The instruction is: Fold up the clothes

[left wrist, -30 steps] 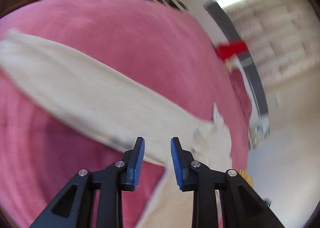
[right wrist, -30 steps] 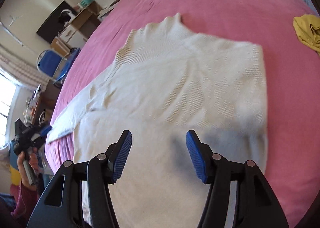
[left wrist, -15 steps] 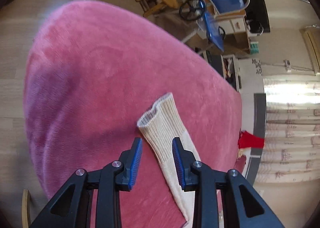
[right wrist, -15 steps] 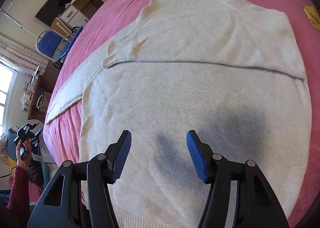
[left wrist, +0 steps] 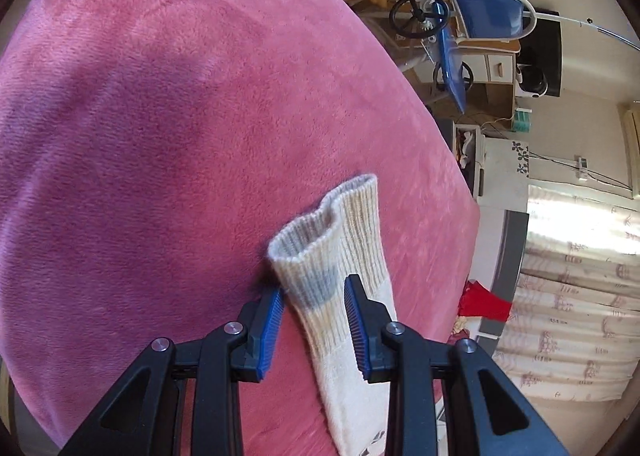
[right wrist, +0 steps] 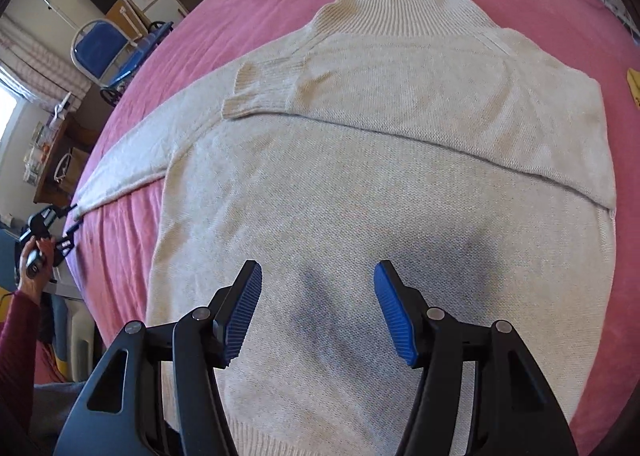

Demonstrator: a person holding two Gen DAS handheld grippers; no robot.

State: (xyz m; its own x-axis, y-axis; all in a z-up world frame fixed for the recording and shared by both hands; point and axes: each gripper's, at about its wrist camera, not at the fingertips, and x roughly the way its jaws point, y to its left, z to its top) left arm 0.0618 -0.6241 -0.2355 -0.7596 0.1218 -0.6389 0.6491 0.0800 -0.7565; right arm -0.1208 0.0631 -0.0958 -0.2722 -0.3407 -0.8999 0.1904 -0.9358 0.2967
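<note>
Sweater (right wrist: 360, 183) lies flat on the pink bed (left wrist: 160, 115), collar at the far end. 1 sleeve is already folded across the chest, its cuff (right wrist: 260, 87) resting below the collar. The other sleeve (right wrist: 136, 159) stretches out from the sweater toward the bed edge.

Step in hand, as I judge it — the second sleeve. Your left gripper (left wrist: 314, 320) straddles that sleeve's ribbed cuff (left wrist: 332, 240), jaws narrow, pads (left wrist: 272, 320) beside the knit but not yet pinching. Close on the cuff, then carry it over the chest.

Your right gripper (right wrist: 318, 312) hovers over the sweater's lower body — jaws wide, holding nothing.
</note>
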